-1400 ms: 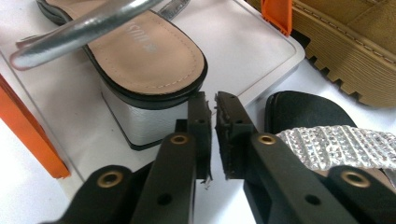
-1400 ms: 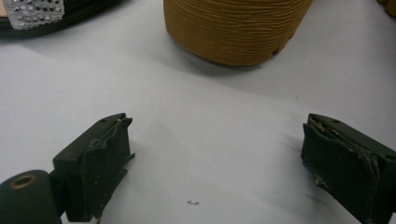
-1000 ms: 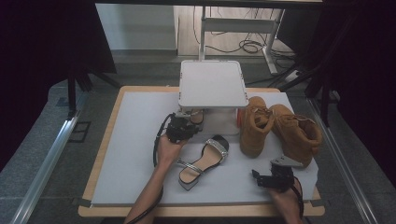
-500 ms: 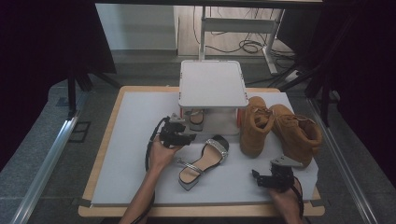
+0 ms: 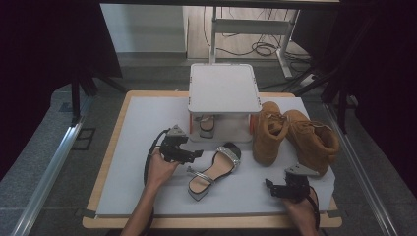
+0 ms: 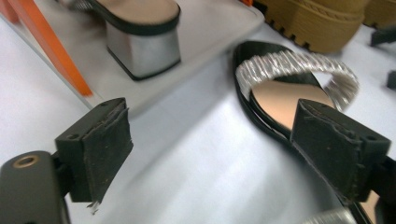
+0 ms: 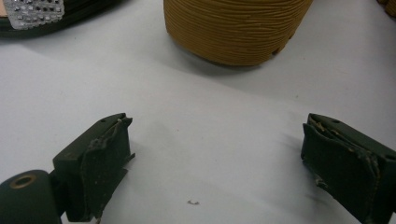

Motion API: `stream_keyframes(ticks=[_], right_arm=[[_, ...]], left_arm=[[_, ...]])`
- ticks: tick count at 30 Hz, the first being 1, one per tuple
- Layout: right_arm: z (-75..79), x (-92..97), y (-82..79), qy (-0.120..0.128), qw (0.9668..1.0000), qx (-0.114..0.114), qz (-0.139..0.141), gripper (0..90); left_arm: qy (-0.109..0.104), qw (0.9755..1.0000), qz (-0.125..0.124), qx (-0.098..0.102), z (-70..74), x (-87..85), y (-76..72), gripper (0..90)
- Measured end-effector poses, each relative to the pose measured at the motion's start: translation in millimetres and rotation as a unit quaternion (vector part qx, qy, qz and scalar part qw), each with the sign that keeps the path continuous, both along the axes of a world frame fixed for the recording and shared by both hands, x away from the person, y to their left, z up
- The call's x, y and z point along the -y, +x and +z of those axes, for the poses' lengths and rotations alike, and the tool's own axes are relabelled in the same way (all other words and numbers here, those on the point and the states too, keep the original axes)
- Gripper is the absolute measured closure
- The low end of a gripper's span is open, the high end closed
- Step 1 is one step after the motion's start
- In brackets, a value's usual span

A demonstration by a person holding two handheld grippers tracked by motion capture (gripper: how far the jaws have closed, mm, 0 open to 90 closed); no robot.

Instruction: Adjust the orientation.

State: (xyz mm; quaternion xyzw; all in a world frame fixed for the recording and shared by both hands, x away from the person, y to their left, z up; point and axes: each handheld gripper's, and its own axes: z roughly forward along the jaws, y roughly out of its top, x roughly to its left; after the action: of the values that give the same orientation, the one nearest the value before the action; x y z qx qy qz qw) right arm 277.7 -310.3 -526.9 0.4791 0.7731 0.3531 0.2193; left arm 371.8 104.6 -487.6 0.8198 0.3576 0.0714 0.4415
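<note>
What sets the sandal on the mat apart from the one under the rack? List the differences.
Place: the mat sandal lies in the open beside the left claw; the rack sandal sits on the lower shelf of the rack.
Pose: the mat sandal lies diagonally with its toe toward the boots; the rack sandal points straight back.
Shared: both have tan insoles and silver trim, seemingly a pair.

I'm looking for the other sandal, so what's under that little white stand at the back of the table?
A sandal sits under the stand on its lower shelf, block heel facing the left gripper. The stand's top covers the sandal's front, so its toe end cannot be seen.
</note>
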Motion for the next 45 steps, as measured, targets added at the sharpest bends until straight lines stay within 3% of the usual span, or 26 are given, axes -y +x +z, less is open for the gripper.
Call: stream_keyframes(ticks=[6,13,15,22,29,34,38,45], right_arm=[[-0.1,0.0,-0.3,0.001,1.0000,0.001,-0.001,8.2],[-0.1,0.0,-0.3,0.000,1.0000,0.001,-0.001,8.2],[-0.1,0.0,-0.3,0.000,1.0000,0.001,-0.001,8.2],[-0.1,0.0,-0.3,0.000,1.0000,0.001,0.000,8.2],[-0.1,-0.1,-0.4,0.000,1.0000,0.001,-0.001,8.2],[-0.1,-0.1,-0.4,0.000,1.0000,0.001,-0.001,8.2],[-0.1,-0.1,-0.4,0.000,1.0000,0.001,-0.001,8.2],[-0.1,-0.1,-0.4,0.000,1.0000,0.001,-0.001,8.2]], left_arm=[[0.007,1.0000,0.001,0.000,-1.8,-5.9,-8.9,10.9],[-0.020,0.9996,0.019,-0.010,-2.9,-25.0,-21.8,10.9],[-0.020,0.9994,0.024,-0.015,-3.2,-29.7,-26.1,10.9],[0.000,0.9991,0.030,-0.030,-6.4,-41.3,-43.0,11.5],[0.029,0.9988,0.040,-0.006,-6.7,-46.1,-61.9,10.4],[0.027,0.9983,0.051,-0.006,-6.1,-53.4,-70.9,10.4],[0.015,0.9986,0.047,-0.020,-8.6,-59.0,-81.1,10.6],[0.036,0.9987,0.031,-0.018,-11.3,-52.3,-95.1,10.5]])
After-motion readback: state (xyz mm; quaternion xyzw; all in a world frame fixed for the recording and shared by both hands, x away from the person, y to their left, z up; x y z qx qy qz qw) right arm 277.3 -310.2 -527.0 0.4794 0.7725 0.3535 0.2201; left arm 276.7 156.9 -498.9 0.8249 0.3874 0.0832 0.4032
